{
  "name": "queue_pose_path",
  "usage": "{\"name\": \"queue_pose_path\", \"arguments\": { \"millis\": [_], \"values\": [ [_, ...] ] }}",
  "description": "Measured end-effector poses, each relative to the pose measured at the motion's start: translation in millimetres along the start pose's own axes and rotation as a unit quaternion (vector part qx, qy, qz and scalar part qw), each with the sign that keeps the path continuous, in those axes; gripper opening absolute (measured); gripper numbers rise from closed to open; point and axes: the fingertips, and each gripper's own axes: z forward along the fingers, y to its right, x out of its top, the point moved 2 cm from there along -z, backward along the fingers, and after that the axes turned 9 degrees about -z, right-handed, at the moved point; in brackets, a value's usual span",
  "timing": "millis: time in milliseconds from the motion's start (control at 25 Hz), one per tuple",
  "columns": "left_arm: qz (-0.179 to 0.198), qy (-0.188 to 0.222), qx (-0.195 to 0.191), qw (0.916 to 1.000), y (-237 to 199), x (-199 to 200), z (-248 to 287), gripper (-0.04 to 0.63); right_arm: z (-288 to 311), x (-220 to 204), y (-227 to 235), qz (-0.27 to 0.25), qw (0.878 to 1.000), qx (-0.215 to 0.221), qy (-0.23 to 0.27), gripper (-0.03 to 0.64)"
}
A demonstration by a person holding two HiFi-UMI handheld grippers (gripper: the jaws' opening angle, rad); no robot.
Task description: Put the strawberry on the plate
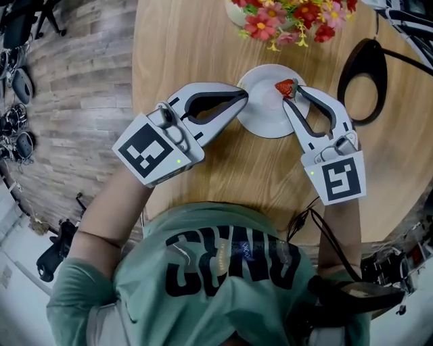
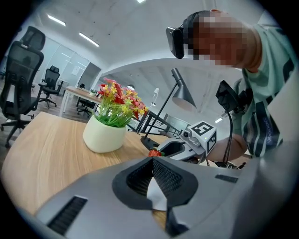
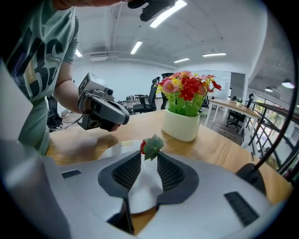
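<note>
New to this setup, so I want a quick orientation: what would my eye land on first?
The red strawberry, pinched at the tips of the right gripper, over the far right part of the white plate. Then the pot of red, pink and yellow flowers beyond the plate, and the left gripper, jaws together and empty, at the plate's left rim.

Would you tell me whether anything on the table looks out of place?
Nothing stands out: the flower pot stands upright, the plate sits flat, and the strawberry is pinched over it by the right gripper.
</note>
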Motion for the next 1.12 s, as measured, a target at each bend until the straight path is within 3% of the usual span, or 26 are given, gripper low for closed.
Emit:
{"name": "queue_pose_path", "arguments": {
  "millis": [600, 800, 920, 1120],
  "values": [
    [0.009, -0.007, -0.010, 0.9999, -2.2, -12.2, 8.9, 0.005, 12.8, -10.0, -6.6, -0.036, 0.999, 0.015, -0.034, 0.112],
    [0.004, -0.009, -0.011, 0.9999, -2.3, -14.7, 8.0, 0.005, 12.6, -7.4, -4.7, -0.022, 1.000, 0.015, -0.010, 0.114],
    [0.003, -0.007, -0.012, 0.9999, -1.3, -14.5, 6.8, 0.004, 11.3, -4.4, -2.9, -0.015, 1.000, 0.012, -0.002, 0.239],
    [0.001, -0.009, -0.014, 0.9999, -1.5, -16.7, 6.3, 0.005, 11.3, -2.8, -1.5, -0.015, 1.000, 0.004, 0.002, 0.241]
  ]
}}
